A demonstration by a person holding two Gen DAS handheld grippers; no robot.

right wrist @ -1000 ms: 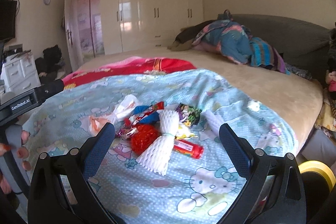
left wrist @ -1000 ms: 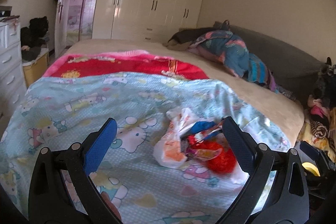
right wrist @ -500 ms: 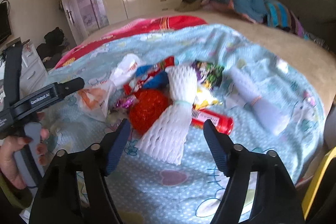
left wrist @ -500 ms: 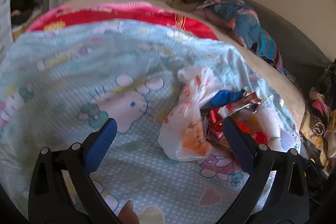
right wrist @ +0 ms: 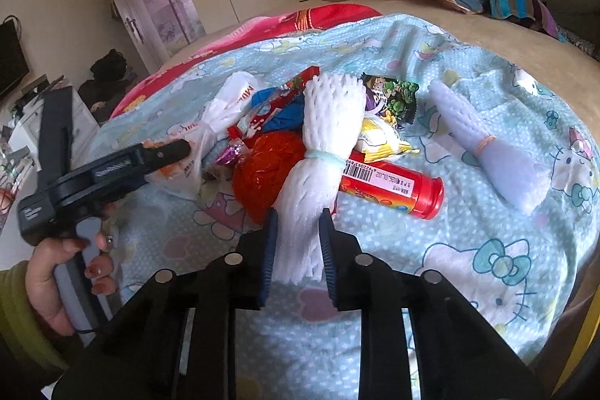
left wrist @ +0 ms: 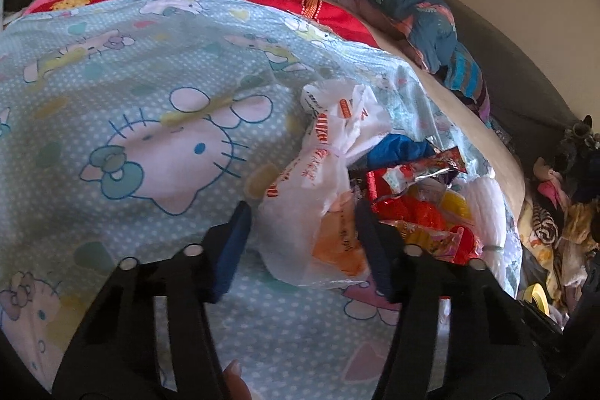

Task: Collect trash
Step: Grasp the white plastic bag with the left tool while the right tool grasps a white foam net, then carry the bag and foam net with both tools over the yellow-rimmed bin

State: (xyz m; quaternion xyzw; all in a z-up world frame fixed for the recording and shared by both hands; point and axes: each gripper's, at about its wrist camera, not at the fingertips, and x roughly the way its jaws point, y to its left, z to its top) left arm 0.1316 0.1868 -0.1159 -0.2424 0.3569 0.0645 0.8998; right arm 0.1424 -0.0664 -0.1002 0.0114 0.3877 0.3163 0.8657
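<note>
Setting: bed (right wrist: 468, 55) under a cartoon-cat sheet (left wrist: 157, 145), litter heaped at centre frame in both views.
Left gripper (left wrist: 303, 231): jaws part-open, straddling the lower end of a white plastic bag (left wrist: 318, 197); pads on either side, contact not clear, nothing gripped yet by the look of it.
Right gripper (right wrist: 298, 242): jaws narrowed around the near tail of a white foam net (right wrist: 318, 152); pads at or just off the foam, firm hold not certain.
Foam net: long axis running from lower centre up toward the frame's middle, tied at its waist, lying over a red tube (right wrist: 390, 186) and beside a red mesh ball (right wrist: 262, 167).
Other trash: snack wrappers (right wrist: 390, 96) at upper centre; a second, pale foam net (right wrist: 483, 145) at right, apart from the heap.
Key relation: net's tail pointing straight into the right jaws, bag's base into the left; each hand nearest its own item.
Likely next: closing fully, then lifting.
</note>
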